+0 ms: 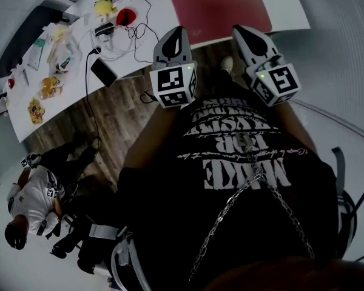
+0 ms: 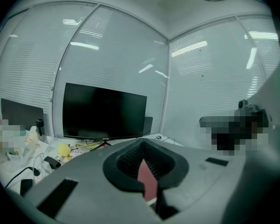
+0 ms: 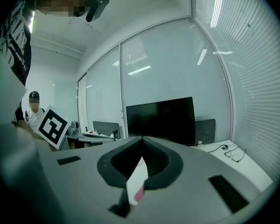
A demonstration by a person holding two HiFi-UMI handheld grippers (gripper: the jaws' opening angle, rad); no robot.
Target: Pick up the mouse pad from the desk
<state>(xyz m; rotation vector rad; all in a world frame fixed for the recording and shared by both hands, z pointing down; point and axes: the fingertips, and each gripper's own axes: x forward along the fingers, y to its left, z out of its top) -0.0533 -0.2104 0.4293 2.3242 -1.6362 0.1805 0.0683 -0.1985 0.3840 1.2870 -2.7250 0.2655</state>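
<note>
The mouse pad (image 1: 218,5) is a dark red rectangle lying flat on the white desk (image 1: 291,8) at the top of the head view. My left gripper (image 1: 178,31) is shut and empty, its tip at the desk's near edge, just left of the pad's near corner. Just as empty, my right gripper (image 1: 239,29) is shut with its tip over the pad's near edge. In the left gripper view the jaws (image 2: 142,142) meet, and a strip of red pad (image 2: 147,179) shows below them. The right gripper (image 3: 141,139) shows the same shut jaws.
The desk's left part holds clutter: a yellow object (image 1: 103,6), a red mouse (image 1: 125,16), white cables (image 1: 118,44) and a black device (image 1: 103,71). A black monitor (image 2: 102,111) stands at the back. Glasses (image 3: 235,155) lie at the right. A person (image 1: 33,193) sits on the floor, lower left.
</note>
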